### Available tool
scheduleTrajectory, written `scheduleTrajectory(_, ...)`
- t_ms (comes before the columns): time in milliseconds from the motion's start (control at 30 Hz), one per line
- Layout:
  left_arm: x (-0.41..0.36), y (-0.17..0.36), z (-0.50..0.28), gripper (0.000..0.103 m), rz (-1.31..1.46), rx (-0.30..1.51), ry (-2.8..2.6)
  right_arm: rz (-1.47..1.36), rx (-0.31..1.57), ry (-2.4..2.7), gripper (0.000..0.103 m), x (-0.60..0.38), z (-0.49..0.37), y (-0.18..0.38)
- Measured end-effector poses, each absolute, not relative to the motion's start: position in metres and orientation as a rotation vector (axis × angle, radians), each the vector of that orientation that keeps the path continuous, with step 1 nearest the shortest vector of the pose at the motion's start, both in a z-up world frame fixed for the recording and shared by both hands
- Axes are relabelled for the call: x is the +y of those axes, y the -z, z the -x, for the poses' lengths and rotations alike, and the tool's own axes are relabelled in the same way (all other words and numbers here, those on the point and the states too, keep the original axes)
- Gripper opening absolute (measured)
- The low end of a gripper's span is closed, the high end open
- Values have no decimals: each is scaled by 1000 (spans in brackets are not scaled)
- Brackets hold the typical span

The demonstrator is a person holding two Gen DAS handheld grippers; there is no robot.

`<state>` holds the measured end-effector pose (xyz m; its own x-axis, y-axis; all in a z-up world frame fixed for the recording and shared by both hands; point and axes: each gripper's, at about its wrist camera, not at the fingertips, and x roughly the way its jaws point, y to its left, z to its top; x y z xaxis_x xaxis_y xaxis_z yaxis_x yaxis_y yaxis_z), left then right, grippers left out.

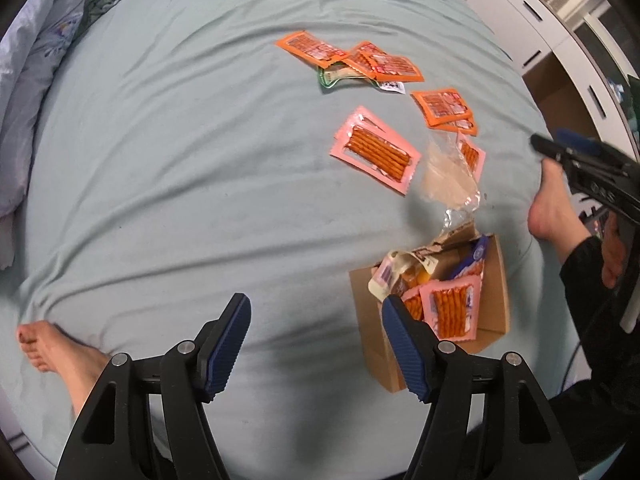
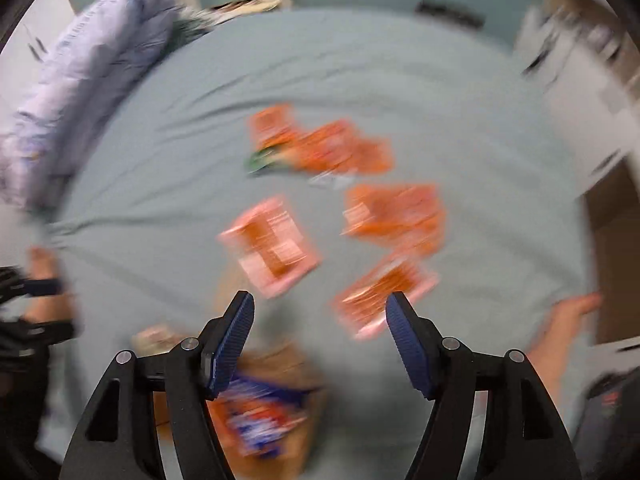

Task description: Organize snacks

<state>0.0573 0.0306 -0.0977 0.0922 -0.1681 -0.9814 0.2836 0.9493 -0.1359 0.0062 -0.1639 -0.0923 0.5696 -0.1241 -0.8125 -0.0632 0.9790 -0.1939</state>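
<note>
While several packets already fill the cardboard box [image 1: 496,280], both grippers' jaws stand open, empty; orange packets [image 1: 442,106] at one o'clock remain on the bed [image 1: 180,180].

Black tongs [image 1: 316,344], ribbed blue pads [image 1: 228,344], black sleeve [image 1: 592,280]

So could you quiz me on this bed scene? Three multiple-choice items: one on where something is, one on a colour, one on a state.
1. Where is the cardboard box?
A. on the bed sheet
B. on a shelf
C. on the floor

2. What colour frames the pretzel-stick packet lying alone mid-bed?
A. green
B. pink
C. black

3. How is the left hand-held gripper?
A. shut on a packet
B. shut, empty
C. open, empty

Answers:
1. A, the box rests on the sheet near the person's leg.
2. B, its border is pale pink.
3. C, its fingers stand apart with only sheet between them.
</note>
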Motion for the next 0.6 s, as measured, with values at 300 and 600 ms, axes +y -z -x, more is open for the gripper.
scheduleTrajectory(300, 29, 104, -75, 70, -59, 1454, 300, 123, 1066, 278, 67, -222, -27, 101)
scheduleTrajectory(600, 32, 113, -89, 80, -42, 1462, 274, -299, 1339, 251, 67, -294, -80, 151)
